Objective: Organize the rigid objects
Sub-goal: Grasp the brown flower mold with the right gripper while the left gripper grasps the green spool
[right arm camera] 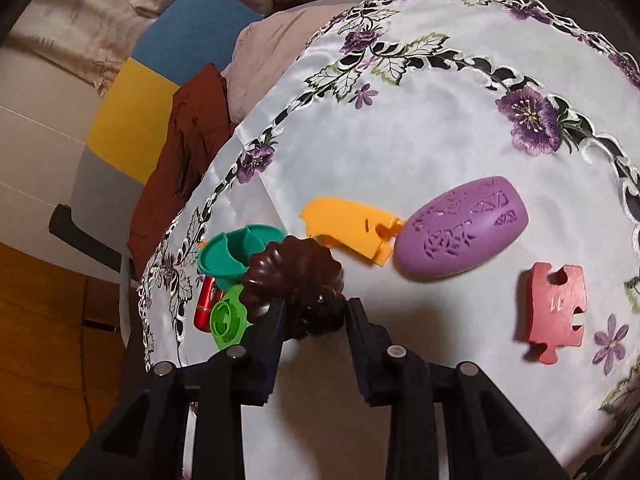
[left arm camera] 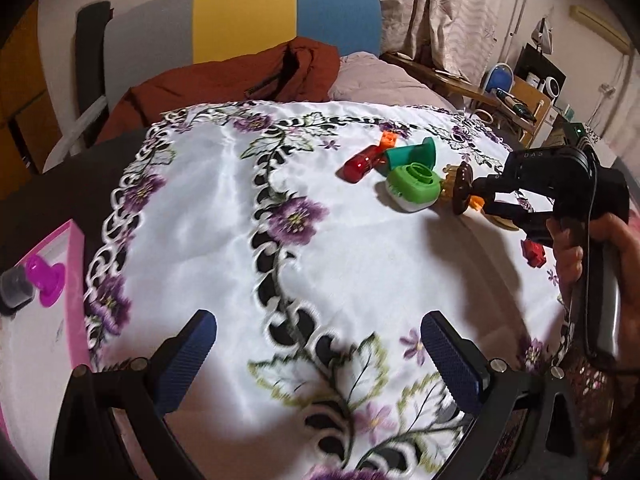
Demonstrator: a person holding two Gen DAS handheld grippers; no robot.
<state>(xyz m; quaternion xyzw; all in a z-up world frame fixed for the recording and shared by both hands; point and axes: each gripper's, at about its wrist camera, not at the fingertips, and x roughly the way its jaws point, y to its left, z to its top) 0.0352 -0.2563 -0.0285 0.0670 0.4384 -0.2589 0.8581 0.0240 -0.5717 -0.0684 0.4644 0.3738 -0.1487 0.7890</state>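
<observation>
We grip the dark brown scalloped plastic piece above the embroidered white counter.
Right gripper fingers pinch its narrow, stiff, glossy neck — probably light, possibly slippery; left gripper fingers stand spread, empty.

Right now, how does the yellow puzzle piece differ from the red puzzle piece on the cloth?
The yellow puzzle piece is yellow-orange; the red puzzle piece is dull red. The yellow one lies right beside the purple oval block, apparently touching it; the red one lies apart, alone. The yellow one's face shows only a small slit; the red one has marks on its face. Both lie flat on the embroidered tablecloth.
</observation>
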